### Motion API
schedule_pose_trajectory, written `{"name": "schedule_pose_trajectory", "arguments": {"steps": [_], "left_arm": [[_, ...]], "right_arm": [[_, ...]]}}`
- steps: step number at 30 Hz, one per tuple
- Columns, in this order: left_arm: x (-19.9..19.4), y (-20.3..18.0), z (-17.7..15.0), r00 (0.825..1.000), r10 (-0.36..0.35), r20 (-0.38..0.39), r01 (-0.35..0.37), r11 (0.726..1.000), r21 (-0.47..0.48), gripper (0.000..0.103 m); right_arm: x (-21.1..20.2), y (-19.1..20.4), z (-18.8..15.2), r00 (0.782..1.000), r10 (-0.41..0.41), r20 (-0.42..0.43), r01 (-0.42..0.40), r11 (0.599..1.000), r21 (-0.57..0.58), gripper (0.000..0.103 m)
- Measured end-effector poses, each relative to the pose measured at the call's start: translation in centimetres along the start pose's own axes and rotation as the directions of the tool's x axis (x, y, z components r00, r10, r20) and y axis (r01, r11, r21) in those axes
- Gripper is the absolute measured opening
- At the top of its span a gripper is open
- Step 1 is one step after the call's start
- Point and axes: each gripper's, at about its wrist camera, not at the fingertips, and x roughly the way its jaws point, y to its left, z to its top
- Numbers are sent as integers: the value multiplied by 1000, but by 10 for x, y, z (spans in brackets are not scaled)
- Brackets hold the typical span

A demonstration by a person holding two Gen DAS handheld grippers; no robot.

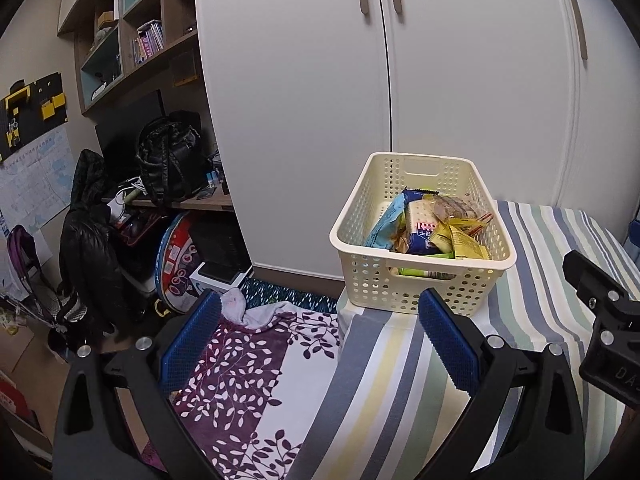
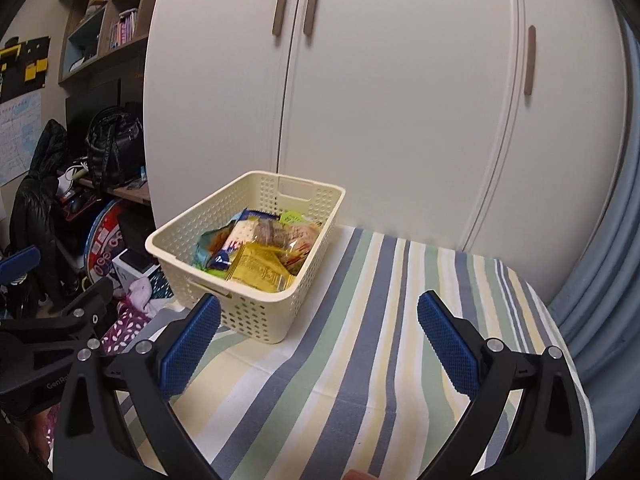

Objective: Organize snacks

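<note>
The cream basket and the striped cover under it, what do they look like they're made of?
Basket: most likely moulded plastic, matte cream, given its even punched holes, rolled rim and cut-out handle. Striped cover: looks like woven cloth, matte, with soft creases and printed or dyed stripes.

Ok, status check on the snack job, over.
Left gripper open, empty. Right gripper open, empty. Snack packets all inside cream basket on the striped cloth. Nothing blocking the basket.

"GenRo" on the left gripper [image 2: 60, 344]; "DA" on the right gripper [image 1: 616, 364].
</note>
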Motion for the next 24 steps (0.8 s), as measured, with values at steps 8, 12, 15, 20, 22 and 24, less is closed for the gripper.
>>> {"name": "schedule_pose_trajectory", "arguments": {"steps": [8, 12, 15, 20, 22, 24], "left_arm": [[5, 0, 0, 1000, -3, -4, 3, 1000, 5, 100], [8, -3, -2, 1000, -13, -10, 14, 1000, 12, 100], [10, -6, -2, 1000, -19, -13, 20, 1000, 21, 100], [10, -7, -2, 1000, -24, -12, 25, 999, 26, 100], [10, -7, -2, 1000, -27, -13, 27, 999, 25, 100], [10, -8, -2, 1000, -29, -11, 30, 999, 24, 100]], "right_arm": [[9, 2, -3, 999, 11, -30, -11, 1000, 8, 98], [12, 0, -2, 999, 14, -35, -13, 1000, 15, 98], [14, 0, -3, 999, 9, -39, -9, 1000, 9, 98], [15, -1, -5, 999, 5, -40, -4, 1000, 11, 98], [15, -2, -5, 999, 7, -41, -7, 1000, 15, 98], [16, -2, -6, 999, 12, -44, -11, 1000, 17, 98]]}}
